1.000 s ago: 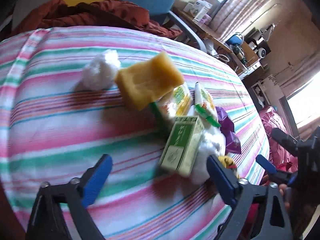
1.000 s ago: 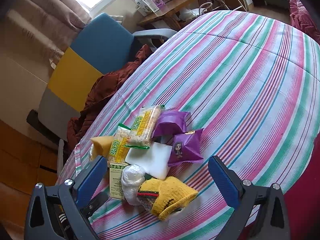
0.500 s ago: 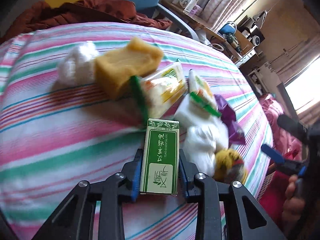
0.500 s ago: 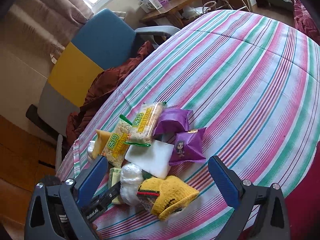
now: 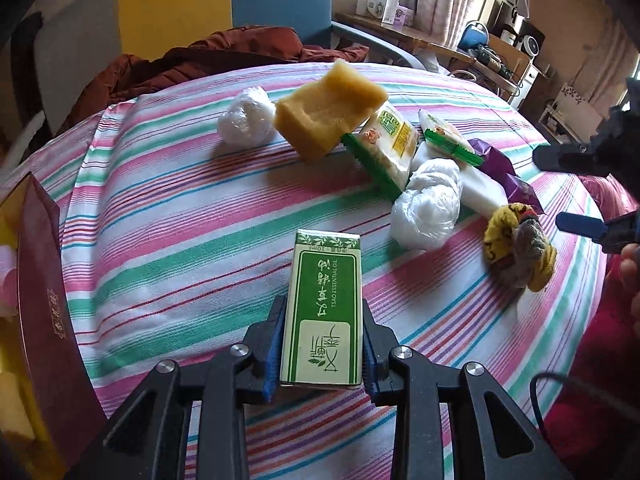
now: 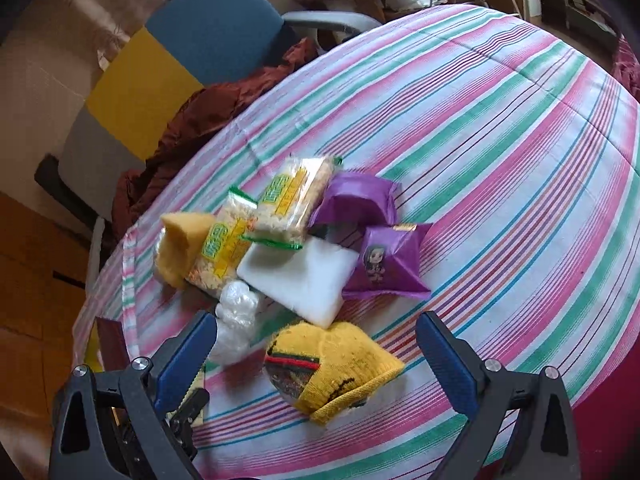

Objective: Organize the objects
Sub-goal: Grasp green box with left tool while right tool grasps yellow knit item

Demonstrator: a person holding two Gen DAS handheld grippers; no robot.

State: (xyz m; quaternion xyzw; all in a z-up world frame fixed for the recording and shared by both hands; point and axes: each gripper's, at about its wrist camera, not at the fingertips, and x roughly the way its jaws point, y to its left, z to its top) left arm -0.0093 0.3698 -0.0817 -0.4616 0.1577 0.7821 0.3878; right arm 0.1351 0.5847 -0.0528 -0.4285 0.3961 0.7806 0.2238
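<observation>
Left gripper [image 5: 322, 354] has its jaws pinched on the green essential-oil box [image 5: 323, 312], pads on the two long side faces near its near end, probably because that is the narrowest span and leaves the printed face clear. Box is held just above the striped surface [image 5: 168, 216], pulled clear of the pile toward the viewer's side, so it looks like the first item being sorted out. Its long axis runs straight along the gripper's pointing line, far end aimed at the yellow sponge [image 5: 330, 110], label text reading upside down from the left wrist camera. Relative to the box: white plastic-wrapped bundle [image 5: 428, 210] beyond and to its right, knitted yellow hat [image 5: 518, 248] further right, snack packs [image 5: 390, 142] and a second white bundle [image 5: 246, 114] beyond near the sponge, dark red box [image 5: 44, 280] off to its left at the surface edge, likely the drop spot though I can't confirm. Right gripper [image 6: 316, 352] has jaws spread wide, nothing pinched, hovering over the knitted hat with a blue pad on either side; it seems staged for the next pick. Purple packets [image 6: 384, 260] and white slab [image 6: 300, 276] sit beyond the hat, untouched.
</observation>
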